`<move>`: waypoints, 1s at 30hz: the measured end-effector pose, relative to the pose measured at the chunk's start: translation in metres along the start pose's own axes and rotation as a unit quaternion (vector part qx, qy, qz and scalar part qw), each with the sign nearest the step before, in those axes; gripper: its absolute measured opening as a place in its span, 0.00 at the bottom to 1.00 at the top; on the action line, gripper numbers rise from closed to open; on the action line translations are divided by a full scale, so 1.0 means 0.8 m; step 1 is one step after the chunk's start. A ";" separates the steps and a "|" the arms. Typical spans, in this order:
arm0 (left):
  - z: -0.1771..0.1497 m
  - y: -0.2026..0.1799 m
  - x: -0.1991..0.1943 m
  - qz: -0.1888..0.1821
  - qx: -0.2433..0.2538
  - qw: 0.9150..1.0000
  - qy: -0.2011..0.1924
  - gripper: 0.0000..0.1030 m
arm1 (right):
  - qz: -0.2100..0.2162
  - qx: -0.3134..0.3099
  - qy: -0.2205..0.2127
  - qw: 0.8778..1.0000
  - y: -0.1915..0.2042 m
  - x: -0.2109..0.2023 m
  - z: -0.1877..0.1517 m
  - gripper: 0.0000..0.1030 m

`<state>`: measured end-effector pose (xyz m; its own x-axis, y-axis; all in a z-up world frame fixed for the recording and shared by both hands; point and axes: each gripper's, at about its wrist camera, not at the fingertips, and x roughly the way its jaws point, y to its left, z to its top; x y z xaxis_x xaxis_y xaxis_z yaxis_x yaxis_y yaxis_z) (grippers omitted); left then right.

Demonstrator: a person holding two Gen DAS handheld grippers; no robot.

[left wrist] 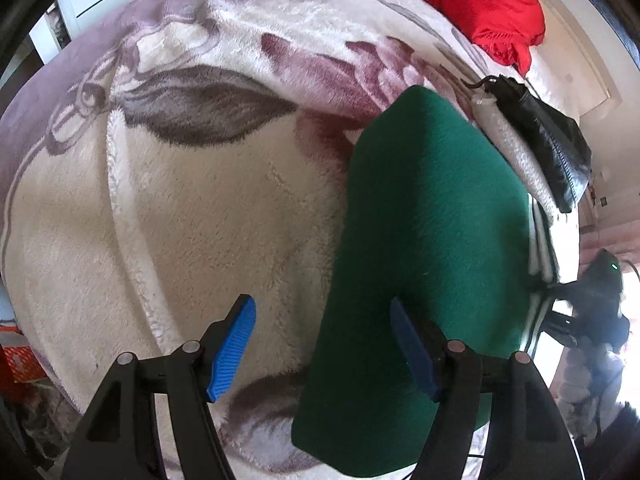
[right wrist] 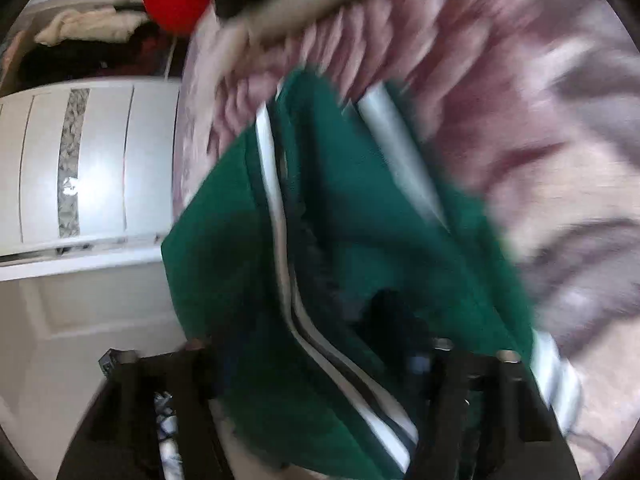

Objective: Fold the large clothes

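Observation:
A folded green garment (left wrist: 424, 240) with white-striped trim lies on a fluffy flowered blanket (left wrist: 192, 208). My left gripper (left wrist: 320, 328) is open with blue pads, hovering over the garment's left edge; its right finger (left wrist: 412, 348) is above the green cloth. In the blurred right wrist view the green garment (right wrist: 352, 248) with white stripes drapes over my right gripper (right wrist: 320, 360), hiding its fingertips. My right gripper also shows in the left wrist view at the garment's far right edge (left wrist: 560, 300).
A red cloth (left wrist: 476, 4) lies at the blanket's far end. A black leather jacket (left wrist: 548, 140) with a white fleece lining lies beyond the green garment. A white wardrobe (right wrist: 92, 168) stands beside the bed.

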<state>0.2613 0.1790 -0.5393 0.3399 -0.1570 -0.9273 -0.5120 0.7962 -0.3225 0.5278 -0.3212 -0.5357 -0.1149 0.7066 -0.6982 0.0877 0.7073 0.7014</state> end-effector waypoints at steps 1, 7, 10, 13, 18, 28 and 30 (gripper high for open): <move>0.002 -0.002 -0.001 -0.005 0.000 1.000 -0.003 0.66 | -0.009 -0.002 0.007 1.000 0.006 0.011 0.004 0.12; 0.010 -0.038 -0.006 -0.031 0.023 0.999 -0.015 0.66 | -0.024 0.006 -0.093 0.995 0.035 -0.086 -0.005 0.02; 0.016 -0.063 0.001 -0.051 0.035 0.998 -0.022 0.68 | -0.063 0.013 -0.124 0.990 0.016 -0.105 -0.001 0.02; 0.024 -0.083 0.020 -0.044 0.054 0.997 -0.017 0.68 | -0.121 0.024 -0.084 0.989 -0.022 -0.063 0.011 0.02; 0.025 -0.090 0.040 -0.034 0.077 0.996 0.001 0.69 | -0.154 0.014 -0.038 0.987 -0.030 -0.006 0.020 0.06; 0.018 -0.075 0.038 -0.048 0.059 0.997 -0.001 0.70 | -0.066 0.052 0.036 0.996 -0.040 -0.061 -0.072 0.59; 0.017 -0.076 0.036 -0.042 0.062 0.997 0.000 0.70 | -0.066 0.054 0.044 0.995 -0.049 -0.043 -0.097 0.54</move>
<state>0.3131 0.1342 -0.5440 0.3775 -0.2273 -0.8977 -0.3804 0.8458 -0.3741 0.4515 -0.3748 -0.5283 -0.2187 0.6064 -0.7645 0.1714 0.7952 0.5816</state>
